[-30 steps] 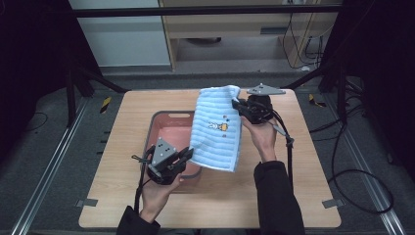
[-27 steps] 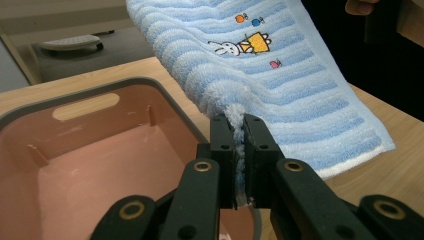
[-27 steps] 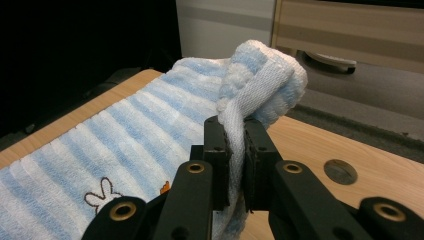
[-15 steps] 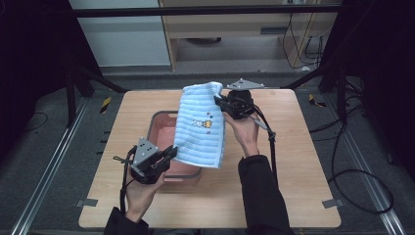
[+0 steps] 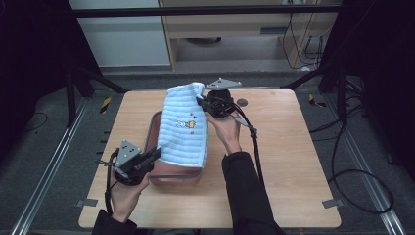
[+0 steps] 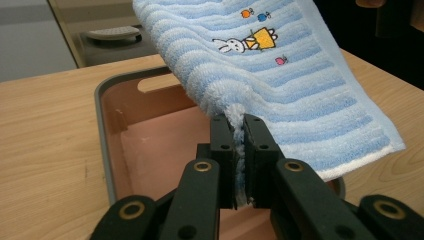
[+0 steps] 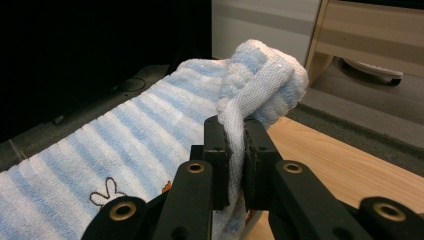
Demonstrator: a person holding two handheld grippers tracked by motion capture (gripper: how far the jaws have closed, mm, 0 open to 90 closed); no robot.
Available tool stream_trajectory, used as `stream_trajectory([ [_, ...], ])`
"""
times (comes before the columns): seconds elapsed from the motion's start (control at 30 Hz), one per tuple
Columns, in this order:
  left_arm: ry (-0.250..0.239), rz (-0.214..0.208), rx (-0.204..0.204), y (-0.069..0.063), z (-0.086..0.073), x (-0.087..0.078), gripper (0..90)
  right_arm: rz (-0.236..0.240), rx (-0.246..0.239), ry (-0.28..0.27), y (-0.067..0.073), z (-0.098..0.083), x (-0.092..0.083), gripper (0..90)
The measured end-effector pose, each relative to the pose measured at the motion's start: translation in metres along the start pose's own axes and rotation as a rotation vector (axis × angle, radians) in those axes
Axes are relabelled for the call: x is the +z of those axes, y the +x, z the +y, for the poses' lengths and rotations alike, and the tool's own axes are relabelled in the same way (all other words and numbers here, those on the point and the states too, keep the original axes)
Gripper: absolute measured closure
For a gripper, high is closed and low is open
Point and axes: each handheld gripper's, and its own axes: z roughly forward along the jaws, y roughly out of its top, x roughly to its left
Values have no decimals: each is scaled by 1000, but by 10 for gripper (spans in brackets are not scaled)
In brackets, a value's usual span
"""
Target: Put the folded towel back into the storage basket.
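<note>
A light blue striped towel [image 5: 183,129] with a small rabbit picture hangs stretched between both grippers above a pink tub [image 5: 154,123] on the wooden table. My left gripper [image 5: 155,153] is shut on the towel's near corner [image 6: 239,127] at the tub's front left. My right gripper [image 5: 199,101] is shut on the far corner [image 7: 250,100], held higher at the tub's back right. The towel [image 6: 280,65] sags over the tub's inside [image 6: 150,145] and covers most of it.
The wooden table [image 5: 293,147] has bare room to the right and left of the tub. A small dark round mark [image 5: 242,103] lies behind the right hand. Cables trail from both grippers. A low cabinet [image 5: 235,24] stands beyond the far edge.
Both hands have carried the towel leftward across the table. It now hangs over the tub instead of over its right side.
</note>
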Motion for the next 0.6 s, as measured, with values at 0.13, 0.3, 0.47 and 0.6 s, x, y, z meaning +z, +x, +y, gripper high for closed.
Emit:
stream_trajectory([
  [0.13, 11, 19, 8, 4, -4, 1, 841, 5, -1, 1, 4, -1, 8, 834],
  [0.3, 15, 40, 21, 12, -9, 2, 841, 11, -3, 9, 7, -5, 18, 835],
  [0.47, 36, 59, 22, 18, -15, 4, 841, 21, -3, 25, 11, -13, 33, 834],
  [0.6, 57, 56, 6, 18, -19, 5, 841, 23, -9, 39, 12, -17, 40, 834],
])
